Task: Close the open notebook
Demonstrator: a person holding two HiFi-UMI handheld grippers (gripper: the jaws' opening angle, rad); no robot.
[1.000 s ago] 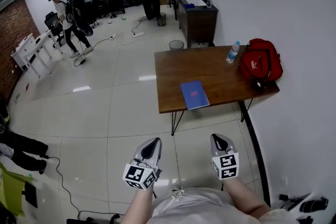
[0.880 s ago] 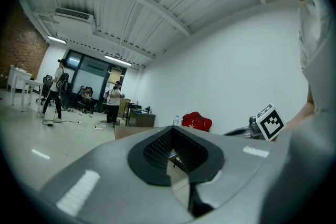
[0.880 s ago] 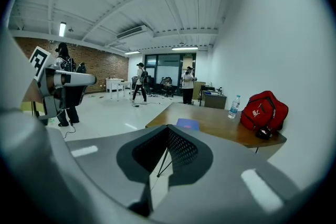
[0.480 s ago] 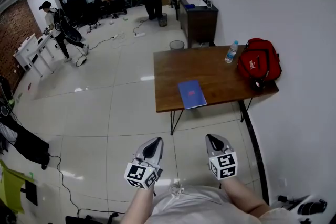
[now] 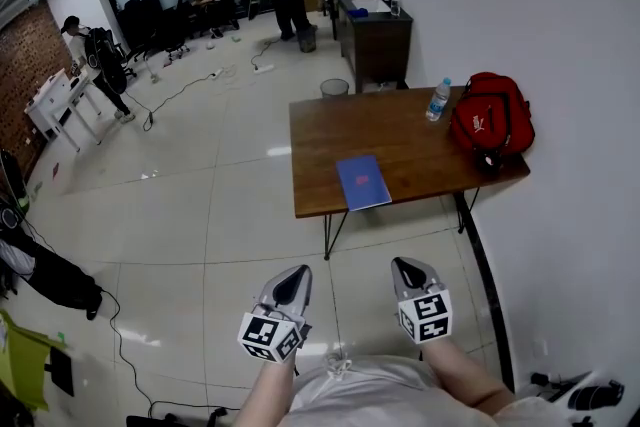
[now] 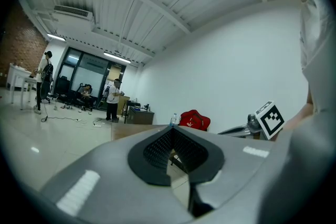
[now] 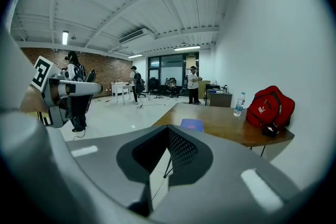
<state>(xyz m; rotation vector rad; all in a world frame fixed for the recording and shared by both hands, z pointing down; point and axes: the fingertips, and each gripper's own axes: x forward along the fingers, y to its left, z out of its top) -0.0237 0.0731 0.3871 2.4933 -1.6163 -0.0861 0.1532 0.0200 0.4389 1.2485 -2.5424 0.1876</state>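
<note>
The brown wooden table (image 5: 400,130) stands out on the tiled floor (image 5: 180,215), with a red backpack (image 5: 492,123) at its right end and the blue notebook (image 5: 363,182) lying flat at its near edge, closer to the near left corner; from here I cannot tell whether it is open. The left gripper (image 5: 297,273) and right gripper (image 5: 405,267) are side by side close to the person's body, well apart from the table, each with its jaws together on nothing. A water bottle (image 5: 437,100) stands upright just beside the backpack, near the far edge.
</note>
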